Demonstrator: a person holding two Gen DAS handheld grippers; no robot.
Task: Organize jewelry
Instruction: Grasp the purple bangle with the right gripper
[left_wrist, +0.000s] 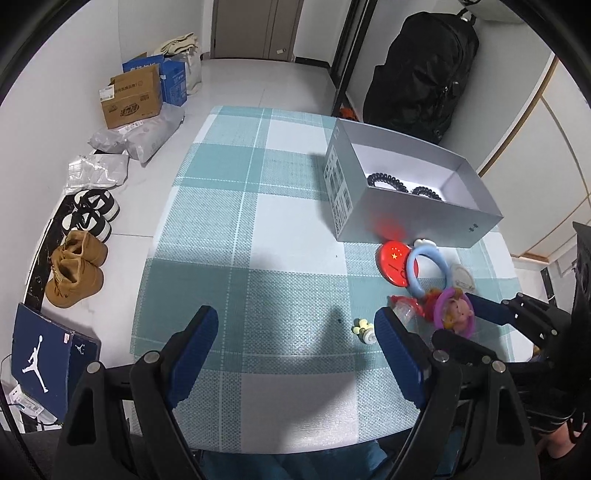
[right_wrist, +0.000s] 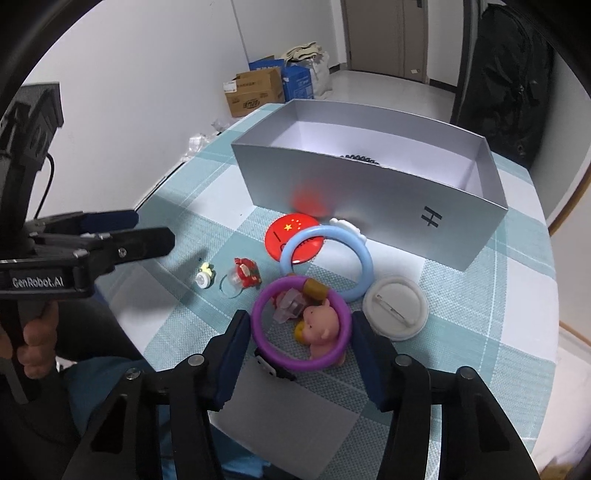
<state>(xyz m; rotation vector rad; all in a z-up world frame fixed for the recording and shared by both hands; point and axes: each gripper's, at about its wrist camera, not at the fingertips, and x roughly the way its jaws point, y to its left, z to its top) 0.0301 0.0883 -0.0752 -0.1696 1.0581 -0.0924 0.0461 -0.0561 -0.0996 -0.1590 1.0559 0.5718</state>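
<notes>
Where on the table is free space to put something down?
The checked tablecloth lies bare left of the grey box, up to its far edge. Crowded: in front of the box, the red badge, blue ring, purple ring and white badge.

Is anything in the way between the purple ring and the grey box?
Yes. The blue ring and the red badge lie on the table between the purple ring and the grey box, whose near wall must be cleared too.
</notes>
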